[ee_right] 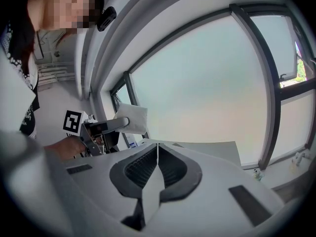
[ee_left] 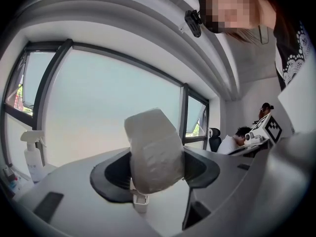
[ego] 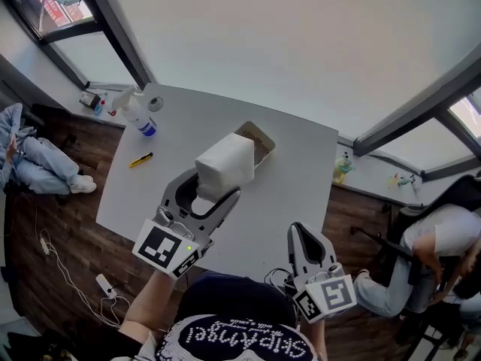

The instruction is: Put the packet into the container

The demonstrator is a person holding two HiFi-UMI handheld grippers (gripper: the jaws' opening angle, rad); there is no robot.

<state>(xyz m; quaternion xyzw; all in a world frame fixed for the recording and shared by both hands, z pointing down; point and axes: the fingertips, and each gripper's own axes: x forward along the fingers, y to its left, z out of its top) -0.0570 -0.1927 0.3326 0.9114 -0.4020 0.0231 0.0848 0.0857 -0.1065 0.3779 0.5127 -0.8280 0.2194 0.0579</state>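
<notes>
A white, soft packet [ego: 225,164] is held up between the jaws of my left gripper [ego: 214,183], above the near part of the white table [ego: 301,179]. In the left gripper view the packet [ee_left: 154,152] fills the gap between the pads of that left gripper [ee_left: 155,171]. Just beyond the packet, an open tan container [ego: 259,143] sits on the table. My right gripper [ego: 299,233] hovers at the table's near right edge, shut and empty. The right gripper view shows my right gripper [ee_right: 158,154] with its jaws meeting, and the packet [ee_right: 132,117] off to the left.
A spray bottle [ego: 135,111], a tape roll [ego: 155,104] and a yellow cutter [ego: 140,159] lie on the table's left part. People sit at the far left [ego: 37,164] and far right [ego: 428,247]. A power strip and cables [ego: 105,286] lie on the wooden floor.
</notes>
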